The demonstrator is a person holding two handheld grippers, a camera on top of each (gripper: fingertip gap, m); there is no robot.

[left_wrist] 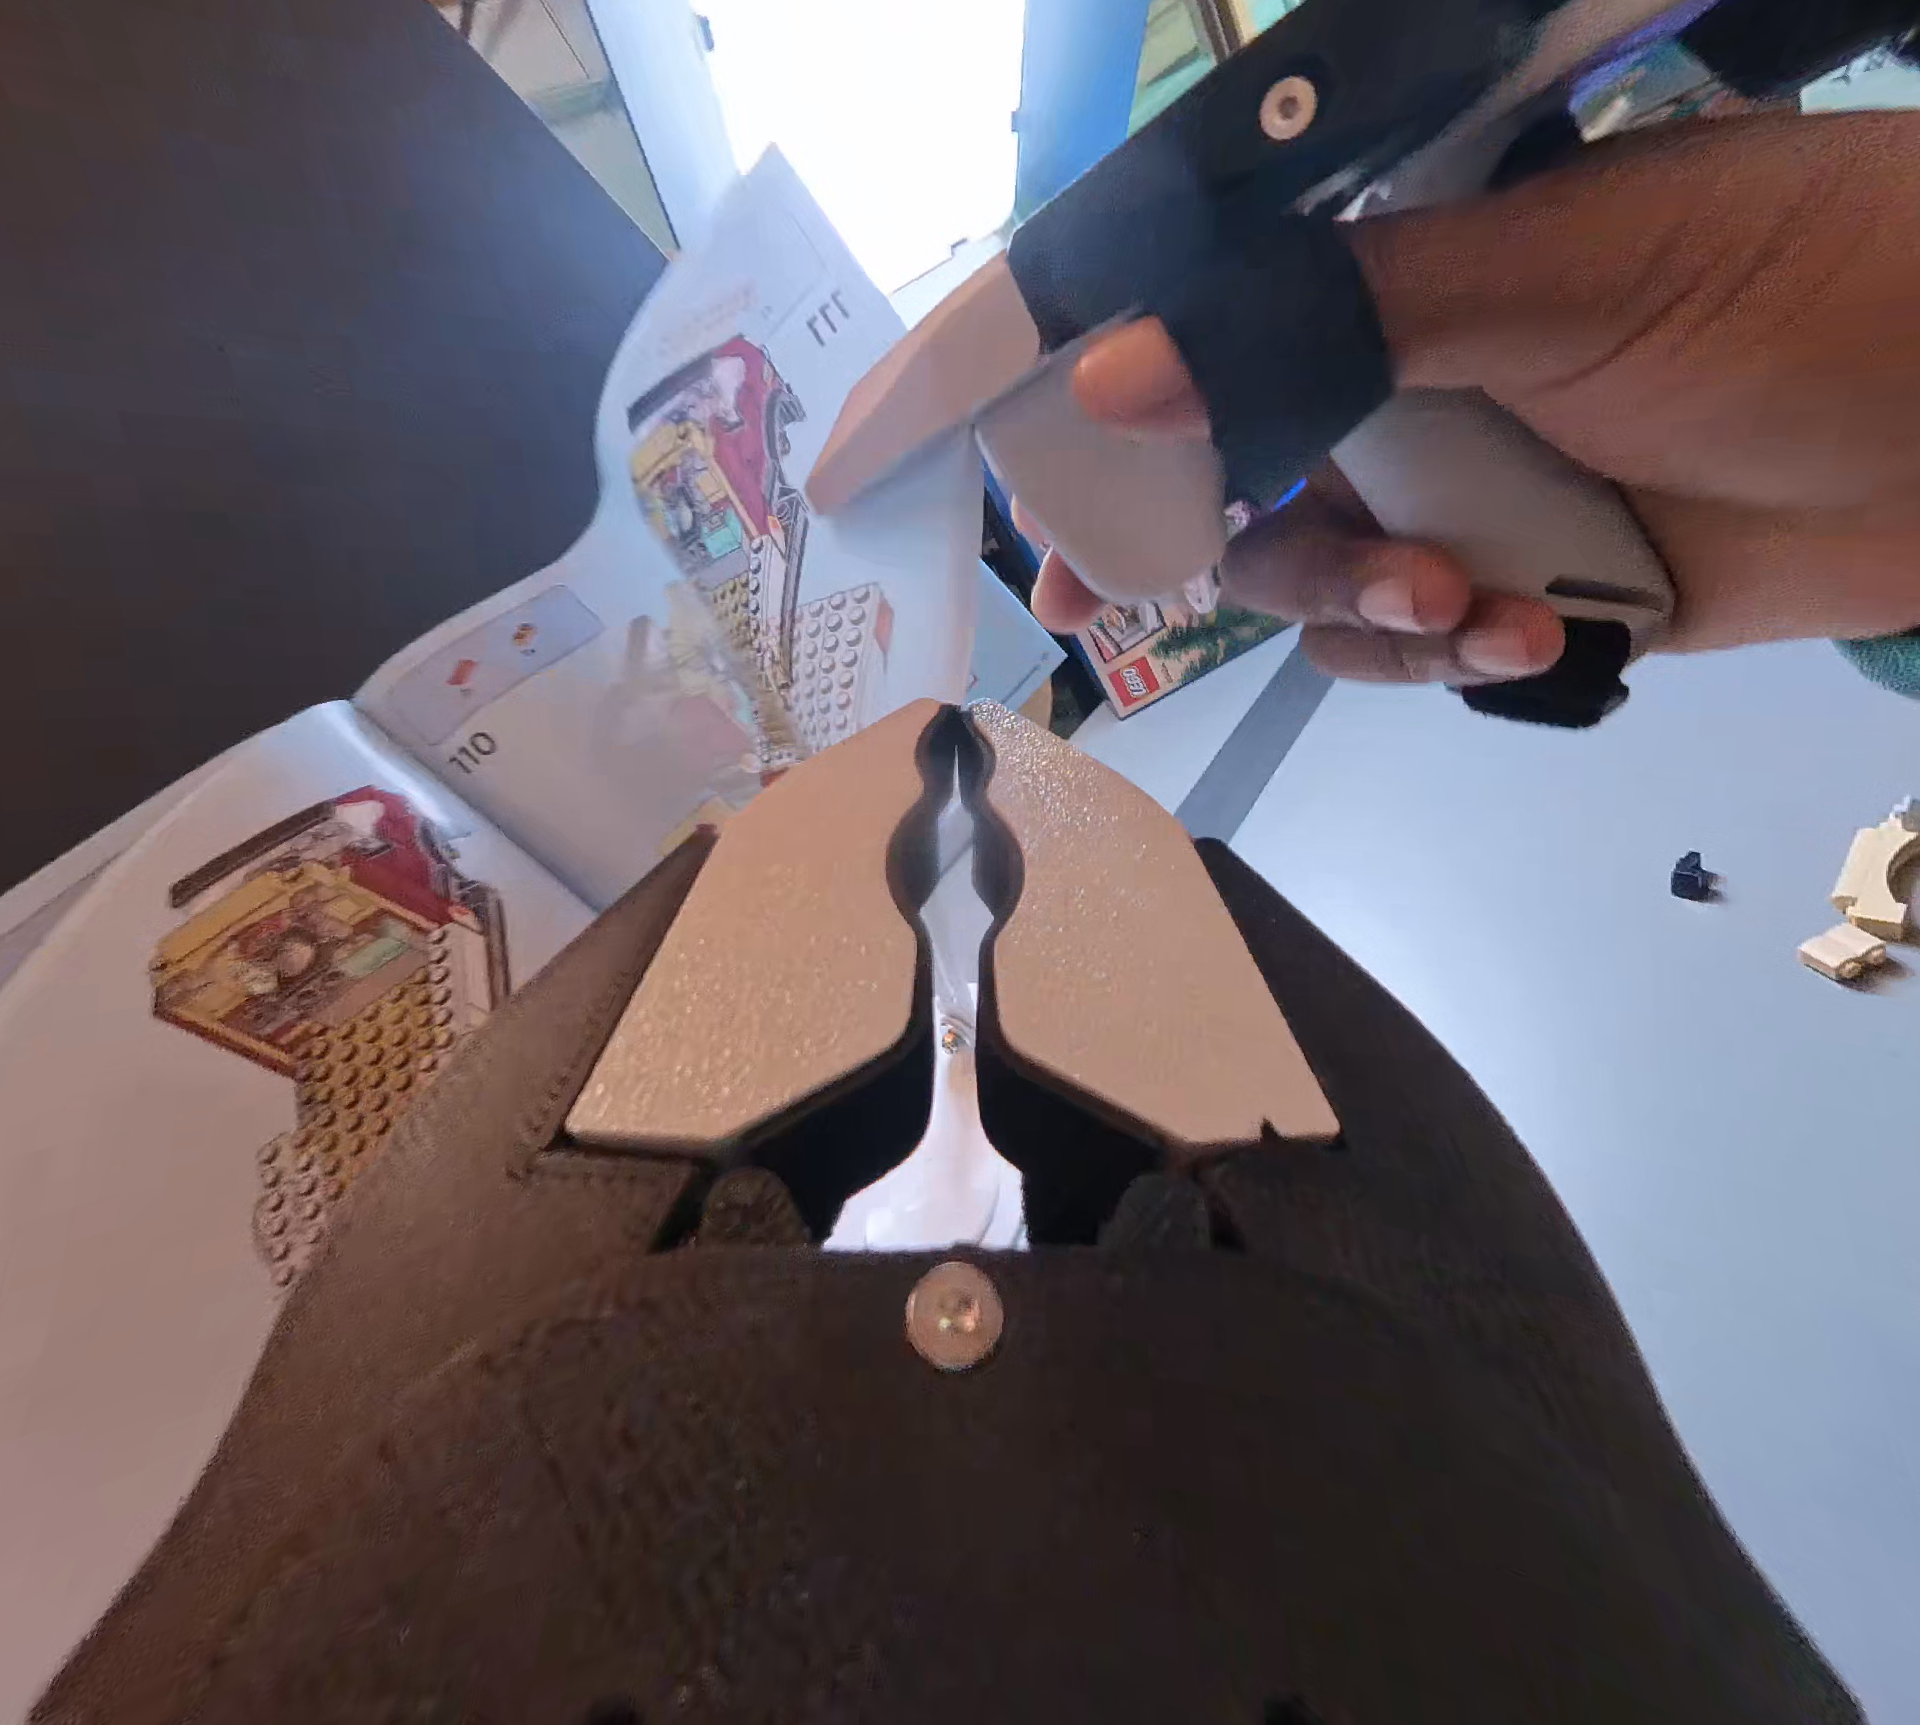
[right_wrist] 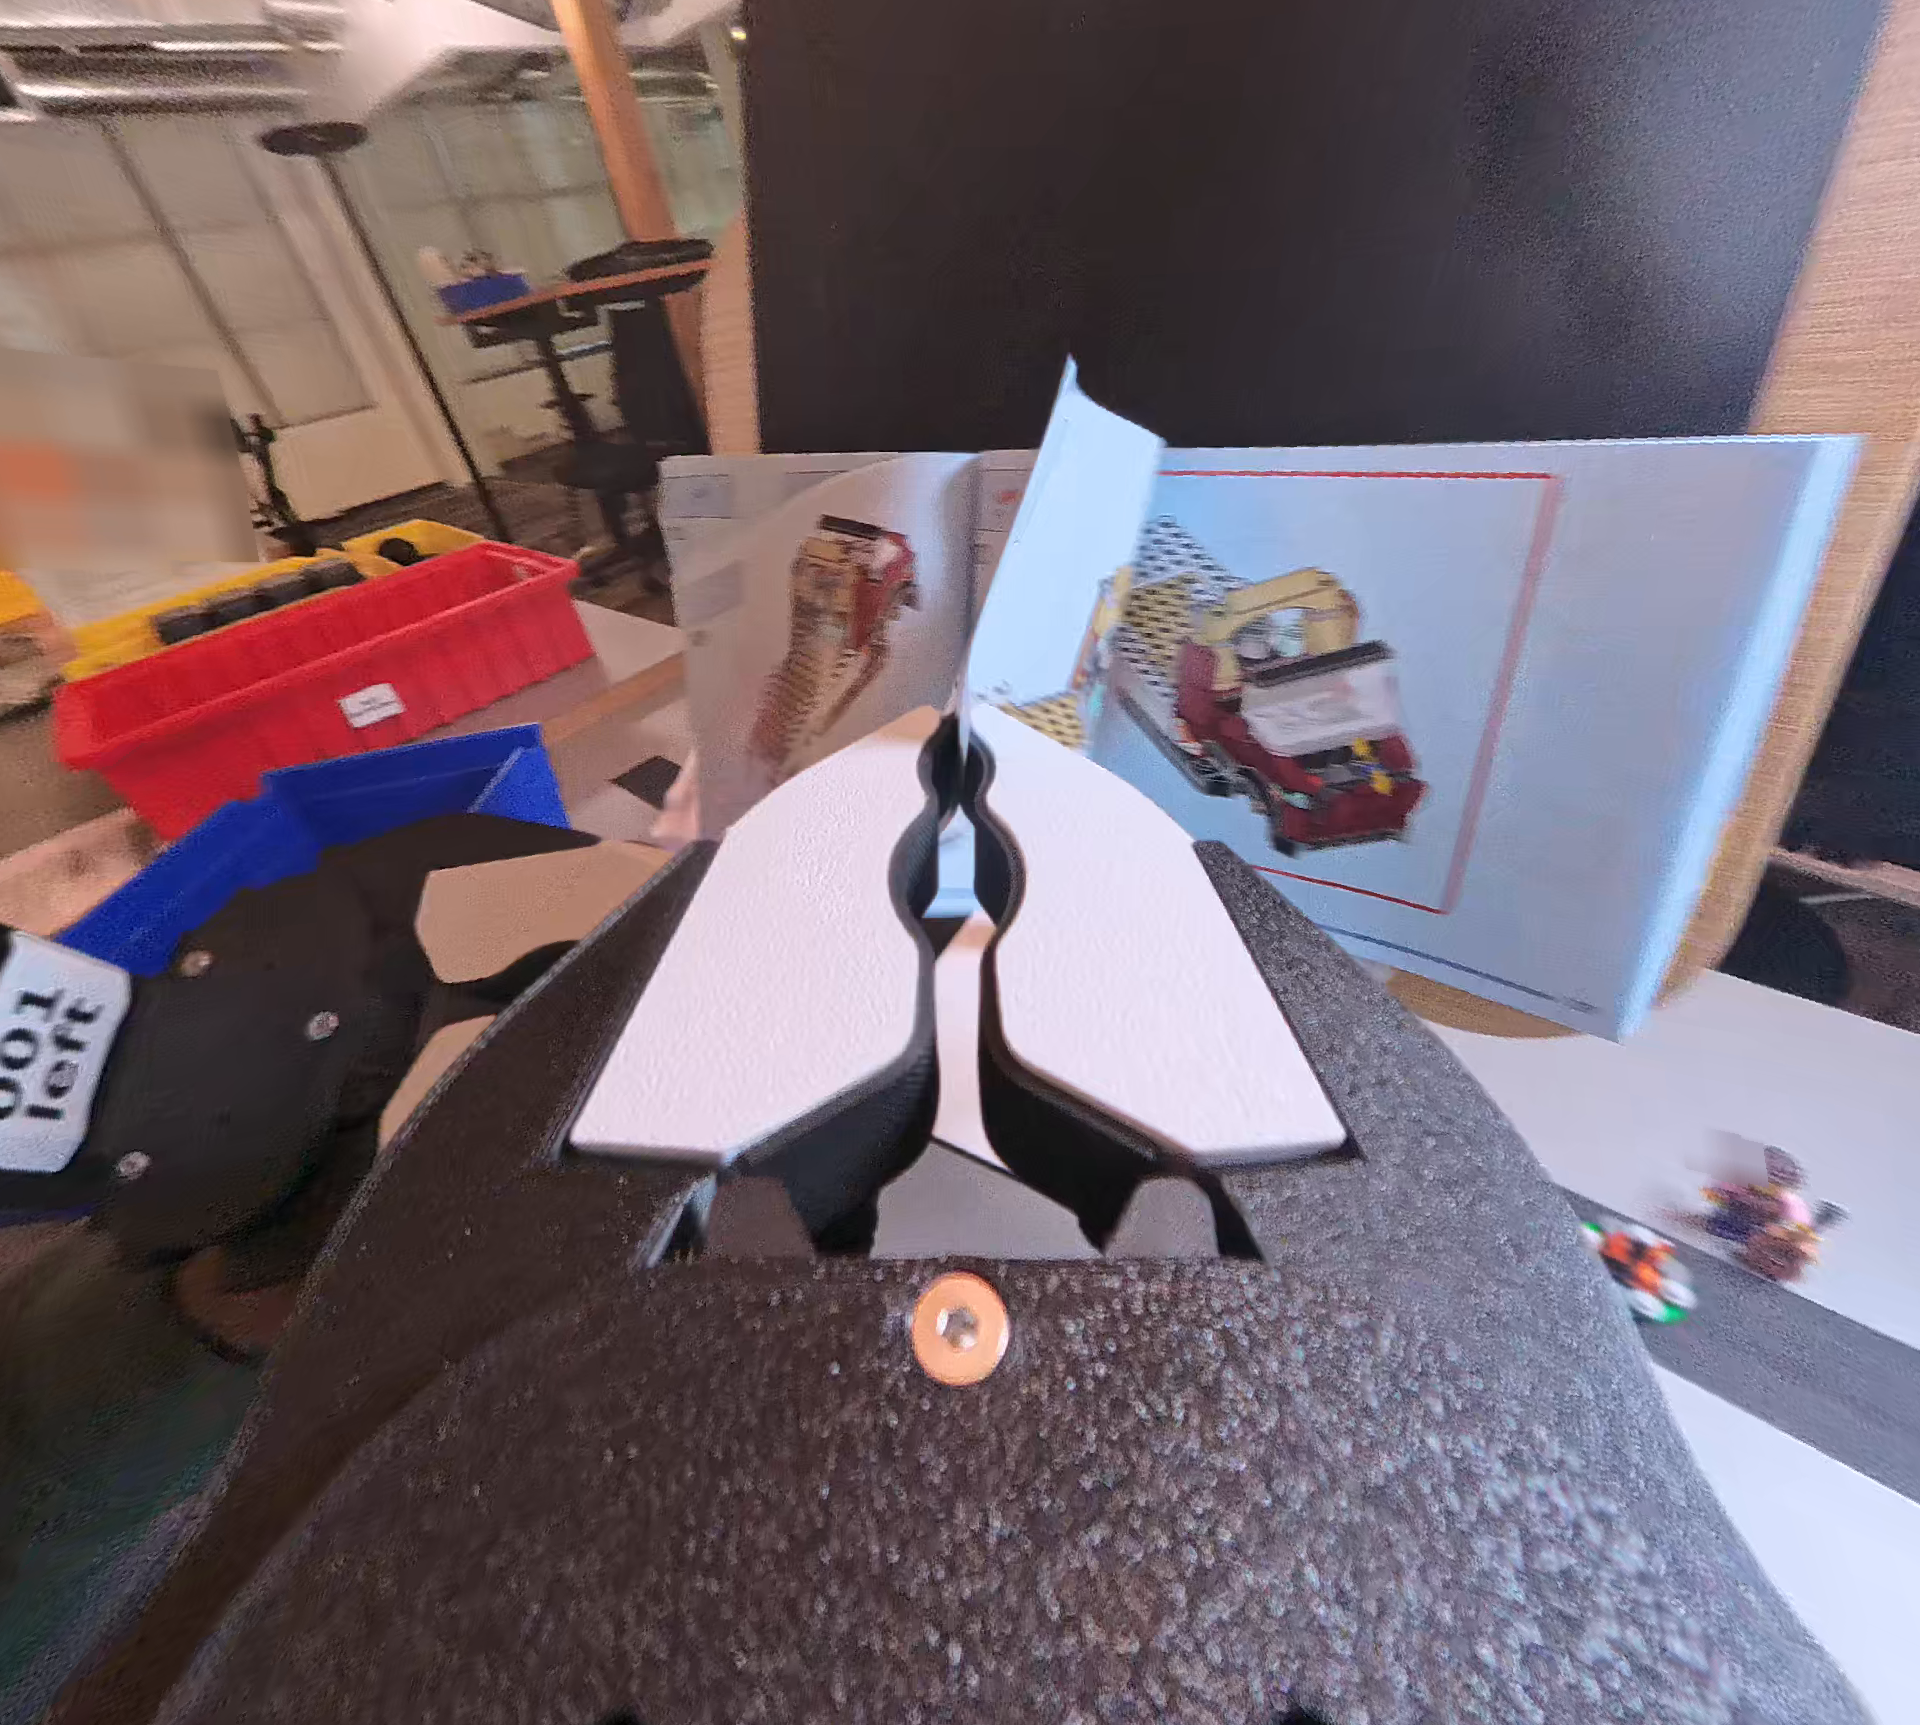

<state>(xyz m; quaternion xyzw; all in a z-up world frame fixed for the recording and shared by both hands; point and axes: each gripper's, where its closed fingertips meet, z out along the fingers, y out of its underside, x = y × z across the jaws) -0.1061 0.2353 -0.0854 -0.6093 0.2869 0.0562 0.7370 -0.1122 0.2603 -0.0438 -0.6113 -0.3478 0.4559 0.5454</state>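
Note:
An open building-instruction booklet [right_wrist: 1558, 636] stands against a dark panel [right_wrist: 1247, 117]; it also shows in the left wrist view [left_wrist: 520, 740]. My right gripper [right_wrist: 961, 745] is shut on the lower edge of one pale blue page [right_wrist: 1049, 553], which stands lifted between the two open halves. In the left wrist view a hand holds that gripper at the upper right, with one of its fingers [left_wrist: 1101, 480] beside the lifted page. My left gripper [left_wrist: 958, 725] is shut just in front of the booklet's left pages. I see nothing between its tips. One of its fingers [right_wrist: 499, 912] shows at the lower left of the right wrist view.
A red bin [right_wrist: 312, 667], a blue bin [right_wrist: 416, 782] and a yellow bin [right_wrist: 416, 537] stand to the left. Small brick models [right_wrist: 1766, 1208] lie on the white table [left_wrist: 1558, 1156], with tan bricks [left_wrist: 1870, 896] and a black piece [left_wrist: 1694, 875]. A toy box [left_wrist: 1174, 647] lies beyond. Some 5 centimeters of space lies between my two pairs of fingers. The black piece [left_wrist: 1694, 875] is about 30 centimeters from both grippers' fingertips.

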